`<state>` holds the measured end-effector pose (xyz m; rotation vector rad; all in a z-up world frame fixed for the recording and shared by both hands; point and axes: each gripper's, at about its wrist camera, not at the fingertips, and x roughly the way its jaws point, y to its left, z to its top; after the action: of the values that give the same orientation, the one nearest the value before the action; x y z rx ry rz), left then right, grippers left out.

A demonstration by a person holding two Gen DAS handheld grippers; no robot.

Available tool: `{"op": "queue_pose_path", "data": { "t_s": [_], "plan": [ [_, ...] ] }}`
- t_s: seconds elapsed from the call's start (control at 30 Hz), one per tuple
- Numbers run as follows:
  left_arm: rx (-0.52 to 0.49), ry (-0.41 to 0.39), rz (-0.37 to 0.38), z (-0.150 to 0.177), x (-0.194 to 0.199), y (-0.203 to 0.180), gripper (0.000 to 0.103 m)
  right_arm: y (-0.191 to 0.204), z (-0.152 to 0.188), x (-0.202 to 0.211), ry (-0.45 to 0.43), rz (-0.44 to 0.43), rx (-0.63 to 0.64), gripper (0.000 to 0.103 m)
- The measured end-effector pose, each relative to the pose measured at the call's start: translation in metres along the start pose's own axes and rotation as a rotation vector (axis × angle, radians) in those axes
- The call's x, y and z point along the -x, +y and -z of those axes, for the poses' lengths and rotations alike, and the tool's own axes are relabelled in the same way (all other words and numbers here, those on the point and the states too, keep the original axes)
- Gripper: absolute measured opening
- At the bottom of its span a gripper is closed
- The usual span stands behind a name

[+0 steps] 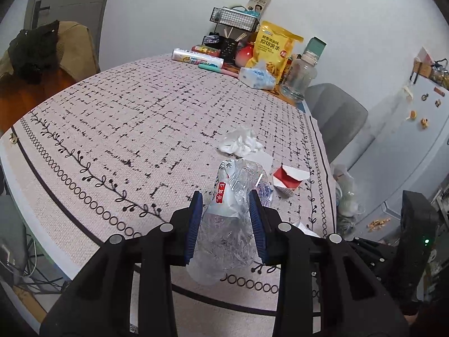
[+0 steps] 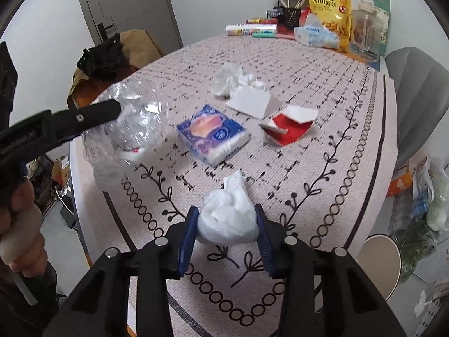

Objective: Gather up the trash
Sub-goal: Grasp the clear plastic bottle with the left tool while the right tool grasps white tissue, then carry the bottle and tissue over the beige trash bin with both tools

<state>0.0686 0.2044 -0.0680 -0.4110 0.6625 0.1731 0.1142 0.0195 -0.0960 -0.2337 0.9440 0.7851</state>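
The left claw [image 1: 226, 205] is clenched on a crushed clear plastic bottle [image 1: 233, 196], which sits between its blue pads above the near edge of the patterned counter [image 1: 126, 118]. The right claw [image 2: 227, 219] grips a crumpled white tissue wad [image 2: 227, 219], pads pressed against both its sides. Beyond it on the counter lie a blue tissue packet [image 2: 213, 134], a torn red-and-white carton [image 2: 289, 125] and more crumpled tissue [image 2: 235, 82].

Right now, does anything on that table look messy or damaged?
Yes. A torn red-and-white carton lies open beside a crumpled tissue pile. The left gripper holds a crushed plastic bottle; the right gripper holds a tissue wad.
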Motion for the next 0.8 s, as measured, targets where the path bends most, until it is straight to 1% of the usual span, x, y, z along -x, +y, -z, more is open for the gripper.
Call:
{"op": "queue_pose_path", "data": {
  "t_s": [0.2,0.4,0.8],
  "plan": [
    [-0.036,0.0,0.015,-0.006,-0.008,-0.02,0.034,-0.016,-0.005,0.013,-0.036,0.012,-0.03,0.037],
    [-0.099,0.003,0.024,-0.014,-0.02,-0.055,0.034,-0.043,-0.005,0.029,-0.079,0.039,-0.082,0.037],
    [-0.237,0.036,0.106,-0.02,-0.054,-0.151,0.034,-0.134,0.011,0.065,-0.141,0.144,-0.246,0.037]
  ]
}}
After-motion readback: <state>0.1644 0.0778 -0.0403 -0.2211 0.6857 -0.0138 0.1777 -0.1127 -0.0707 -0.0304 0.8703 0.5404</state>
